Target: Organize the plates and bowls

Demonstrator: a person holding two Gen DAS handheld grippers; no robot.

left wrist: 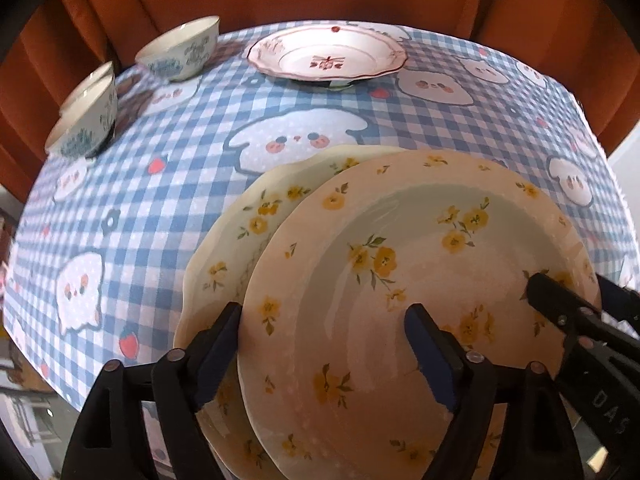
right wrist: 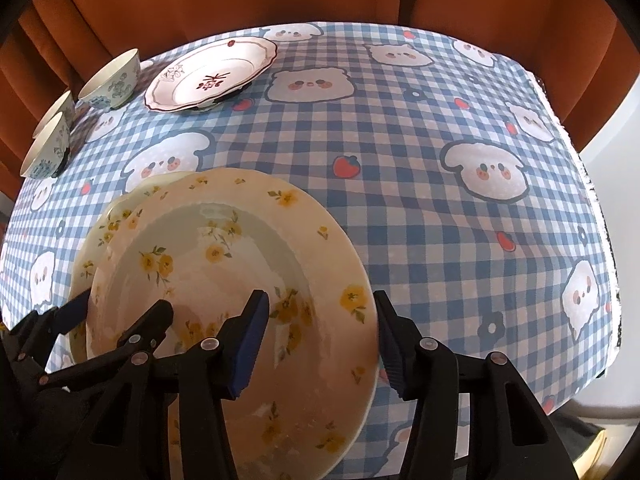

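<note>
I have the upper yellow-flowered plate [left wrist: 420, 280] straddled by both tongs: the left tongs [left wrist: 326, 354] sit with one finger outside the plate's left rim and one over its well, and the right tongs [right wrist: 320, 344] mirror that on the right rim. Both pairs of jaws stand apart around the rim; I cannot tell whether any pad actually touches the china, so I would not call it a grip. The plate lies tilted over a second yellow-flowered plate [left wrist: 240, 216], offset to the right so the lower one's left edge shows, both near the front of the table [left wrist: 168, 184] with its blue gingham cloth.

To finish this step well, I judge I should slide or settle the upper plate leftward until the rims line up, keeping both sides level so it drops flat, not on an edge. Glazed china will slip, so pressure should be even.

At the far side, a red-trimmed plate [left wrist: 326, 54] rests on what looks like another dish, mostly hidden. One blue-patterned bowl [left wrist: 180, 50] stands alone; two more are nested [left wrist: 86, 120] at the left edge. All look empty.
</note>
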